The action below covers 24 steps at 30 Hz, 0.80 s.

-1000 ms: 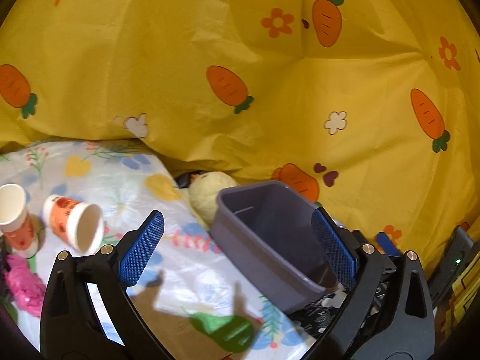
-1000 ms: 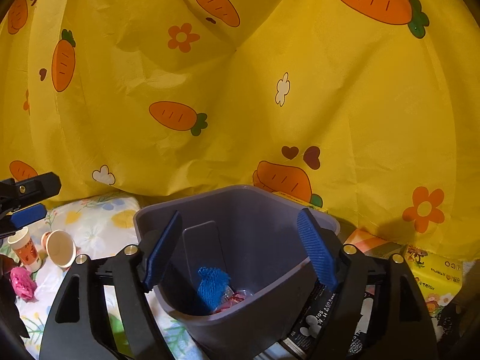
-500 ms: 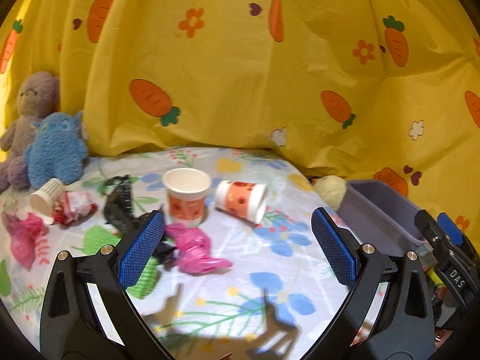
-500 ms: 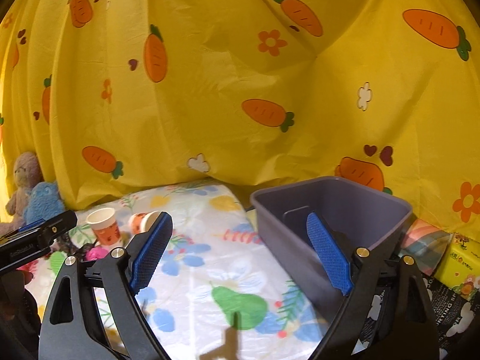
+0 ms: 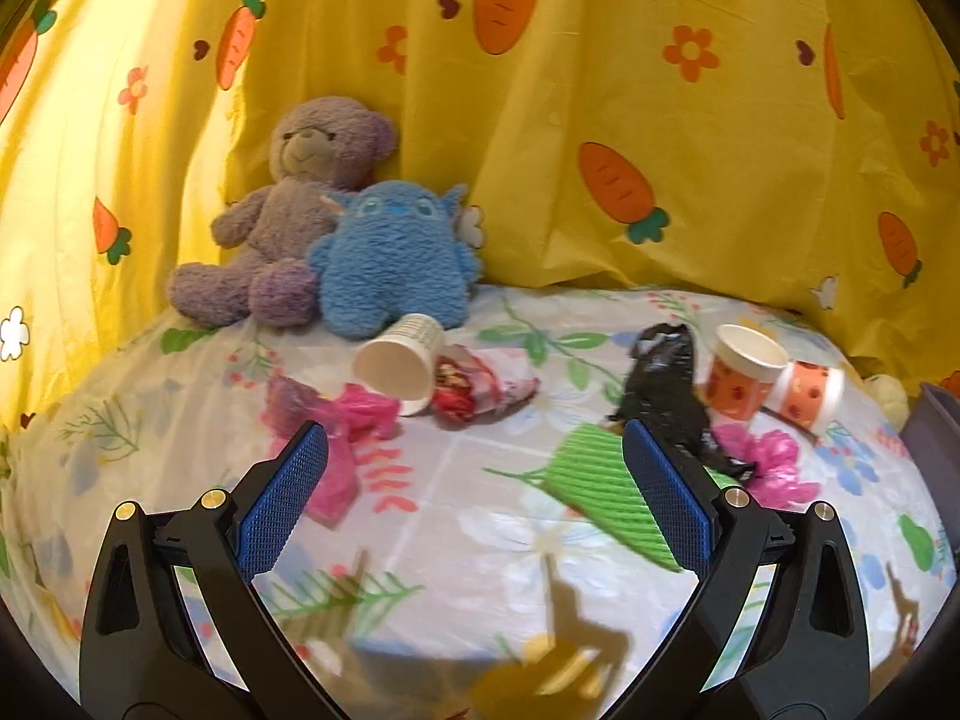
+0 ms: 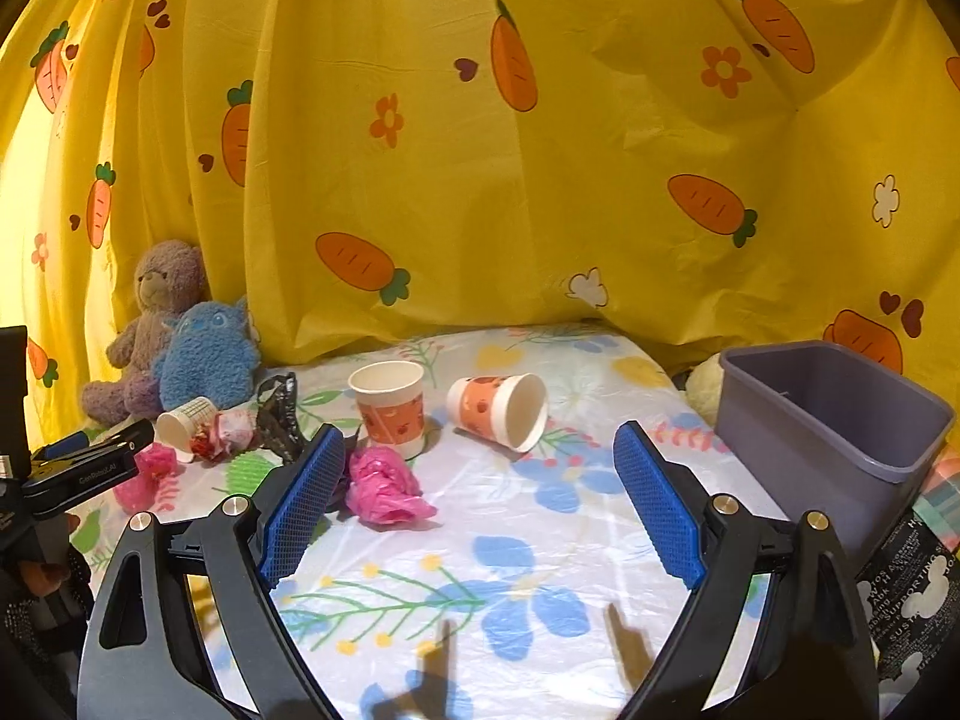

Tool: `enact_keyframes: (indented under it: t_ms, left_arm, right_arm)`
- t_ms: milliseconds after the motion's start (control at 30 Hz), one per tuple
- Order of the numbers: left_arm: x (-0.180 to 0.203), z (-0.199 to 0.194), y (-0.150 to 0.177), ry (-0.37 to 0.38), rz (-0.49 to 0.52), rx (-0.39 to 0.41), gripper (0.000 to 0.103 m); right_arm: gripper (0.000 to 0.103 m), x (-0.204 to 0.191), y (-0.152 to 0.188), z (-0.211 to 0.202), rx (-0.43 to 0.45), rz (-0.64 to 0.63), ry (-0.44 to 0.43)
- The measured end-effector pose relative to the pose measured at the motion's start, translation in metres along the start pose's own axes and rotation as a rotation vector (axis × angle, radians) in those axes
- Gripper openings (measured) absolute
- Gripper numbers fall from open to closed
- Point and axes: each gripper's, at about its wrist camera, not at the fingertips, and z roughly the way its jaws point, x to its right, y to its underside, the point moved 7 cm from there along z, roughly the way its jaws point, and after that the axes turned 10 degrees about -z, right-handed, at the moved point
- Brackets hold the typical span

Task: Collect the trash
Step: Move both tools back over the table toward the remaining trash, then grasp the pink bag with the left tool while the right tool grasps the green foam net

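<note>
Glossy floral plastic sheeting [image 6: 540,540] covers the table across the lower half of both views, creased and slick, backed by a crinkled yellow carrot-print curtain [image 6: 540,180]; on a surface that slippery, I judge a sideways nudge from a fingertip would skate light litter away instead of trapping it. The grey bin [image 6: 828,420], a smooth rigid plastic tub, sits at the right edge of the right wrist view, well apart from most of the trash, so a loosely held piece could drop during the carry. 2 soft plush toys, a purple bear [image 5: 294,210] and a blue creature [image 5: 396,264], sit at upper left of the left wrist view, touching each other; the white cup [image 5: 399,363] lies tipped just beside the blue one, and a careless reach there could snag fur. A ribbed green card [image 5: 606,498] lies flat at centre right, partly behind the left gripper's finger, hard to get under. The black crumpled bag [image 5: 663,396] and 2 orange paper cups, 1 upright [image 6: 390,405] and 1 on its side [image 6: 501,411], cluster close together; thin cup walls may crush or roll. Crumpled pink plastic [image 6: 384,486] and a red-and-white wrapper [image 5: 480,390] are limp and may slip out. The left gripper [image 5: 477,498] and right gripper [image 6: 480,501] both hang spread wide, holding nothing.
</note>
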Motion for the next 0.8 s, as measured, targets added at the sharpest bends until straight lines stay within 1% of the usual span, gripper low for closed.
enact_keyframes:
  t_ms: [67,200,267,333,400,433,467,500,533,600,633,667,700,800]
  left_arm:
    - [-0.025,0.011,-0.004,-0.039,-0.023,-0.001,0.097]
    - [-0.063,0.033,-0.004,-0.098,-0.066,-0.042,0.097]
    - [-0.075,0.045,-0.001,-0.109,-0.081,-0.069,0.096]
    - [-0.080,0.057,0.004,-0.108,-0.086,-0.104,0.091]
    - [-0.081,0.068,0.010,-0.096,-0.094,-0.147,0.082]
    - [-0.081,0.073,0.013,-0.090,-0.095,-0.167,0.079]
    - [-0.082,0.079,0.015,-0.088,-0.091,-0.185,0.073]
    - [-0.083,0.084,0.017,-0.090,-0.089,-0.203,0.065]
    - [-0.084,0.088,0.020,-0.084,-0.095,-0.221,0.061]
    - [-0.085,0.093,0.022,-0.062,-0.119,-0.249,0.049]
    - [-0.086,0.095,0.023,-0.054,-0.130,-0.259,0.046]
    - [-0.087,0.097,0.024,-0.050,-0.136,-0.269,0.037]
    - [-0.087,0.098,0.025,-0.044,-0.139,-0.277,0.025]
    - [-0.087,0.097,0.025,-0.020,-0.150,-0.273,0.016]
  right_arm:
    - [0.088,-0.012,-0.001,0.005,-0.004,-0.012,-0.020]
    - [0.088,-0.034,-0.001,0.015,-0.019,-0.040,-0.059]
    - [0.088,-0.042,0.000,0.021,-0.030,-0.049,-0.074]
    - [0.088,-0.048,0.001,0.026,-0.039,-0.054,-0.085]
    - [0.088,-0.053,0.003,0.031,-0.049,-0.056,-0.094]
    - [0.088,-0.055,0.003,0.034,-0.055,-0.059,-0.099]
    - [0.088,-0.058,0.005,0.036,-0.062,-0.064,-0.103]
    - [0.088,-0.060,0.007,0.039,-0.069,-0.068,-0.108]
    - [0.088,-0.063,0.009,0.041,-0.077,-0.072,-0.113]
    - [0.088,-0.068,0.013,0.048,-0.098,-0.082,-0.124]
    - [0.088,-0.071,0.015,0.051,-0.110,-0.088,-0.127]
    - [0.088,-0.074,0.018,0.054,-0.122,-0.095,-0.134]
    - [0.088,-0.076,0.020,0.057,-0.133,-0.101,-0.142]
    - [0.087,-0.085,0.027,0.064,-0.159,-0.123,-0.161]
